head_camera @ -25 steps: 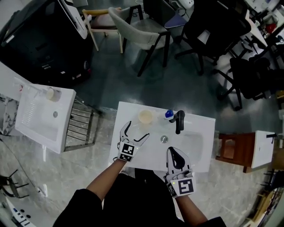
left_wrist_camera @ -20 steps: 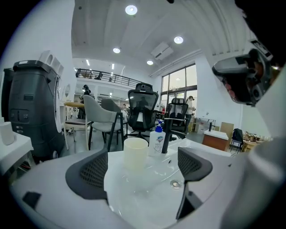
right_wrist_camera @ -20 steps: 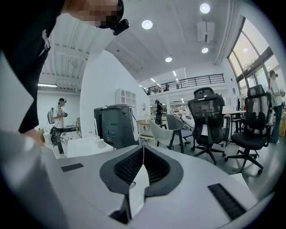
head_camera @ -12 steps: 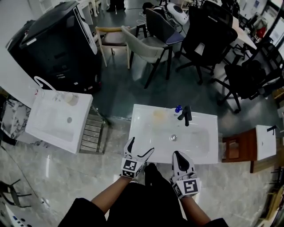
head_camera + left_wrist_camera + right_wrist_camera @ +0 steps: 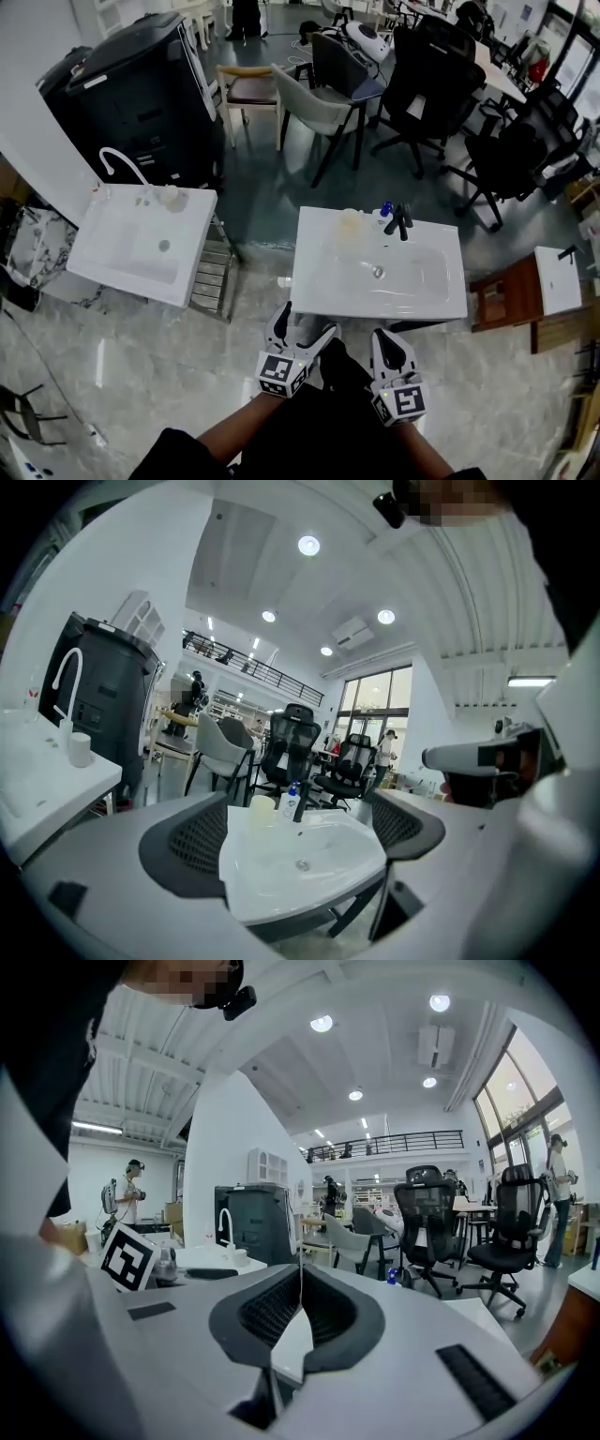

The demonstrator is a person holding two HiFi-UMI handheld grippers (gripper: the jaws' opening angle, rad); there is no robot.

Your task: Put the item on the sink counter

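A white sink counter (image 5: 319, 281) stands ahead of me, with a black tap (image 5: 402, 223) at its far rim. Beside the tap are a pale cup (image 5: 350, 220) and a small bottle with a blue cap (image 5: 385, 210). In the left gripper view the same cup (image 5: 262, 807) and bottle (image 5: 293, 799) show beyond the basin. My left gripper (image 5: 305, 334) is open and empty, held just short of the counter's near edge. My right gripper (image 5: 391, 348) is shut with nothing in it, also short of that edge.
A second white sink (image 5: 150, 246) with a white tap and a cup stands to the left, a metal rack (image 5: 212, 272) between the two. A third sink (image 5: 555, 279) and a wooden stand (image 5: 497, 295) are right. Chairs (image 5: 328, 103) and a black cabinet (image 5: 141, 84) lie beyond.
Both grippers have drawn back from over the basin to just off the counter's near edge. The view has pulled away, so the counter sits farther off.
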